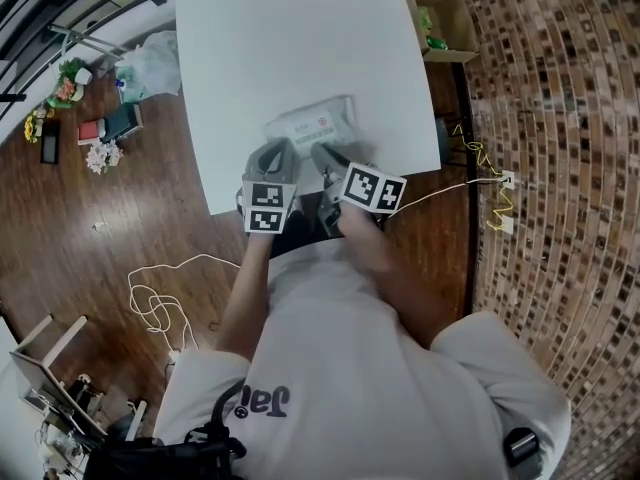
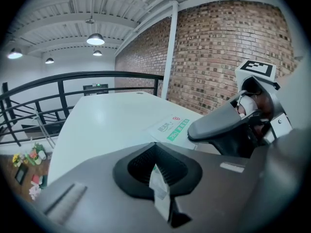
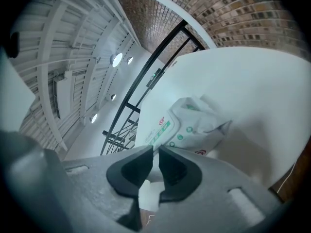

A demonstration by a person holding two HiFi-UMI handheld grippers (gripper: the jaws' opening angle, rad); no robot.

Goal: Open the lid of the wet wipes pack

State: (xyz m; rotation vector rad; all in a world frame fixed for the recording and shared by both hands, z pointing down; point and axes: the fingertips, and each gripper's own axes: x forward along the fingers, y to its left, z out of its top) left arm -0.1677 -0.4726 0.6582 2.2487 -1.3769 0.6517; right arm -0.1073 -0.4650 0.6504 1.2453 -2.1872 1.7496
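A white wet wipes pack [image 1: 312, 123] with green print lies near the front edge of the white table [image 1: 290, 38]. My left gripper [image 1: 275, 153] sits at the pack's near left end. In the left gripper view its jaws [image 2: 156, 165] are shut on a thin white strip that looks like the pack's edge, and the pack's label [image 2: 174, 129] lies just ahead. My right gripper [image 1: 325, 158] is at the pack's near right end. In the right gripper view its jaws [image 3: 156, 159] stand a narrow slit apart, open, with white showing through. The crumpled pack [image 3: 187, 125] lies right beyond them.
An open cardboard box [image 1: 440, 18] stands at the table's far right corner. A brick wall [image 1: 560, 118] runs along the right. White cables [image 1: 150, 298] and small items [image 1: 100, 128] lie on the wooden floor at the left. The person's body [image 1: 340, 368] is close to the table's front edge.
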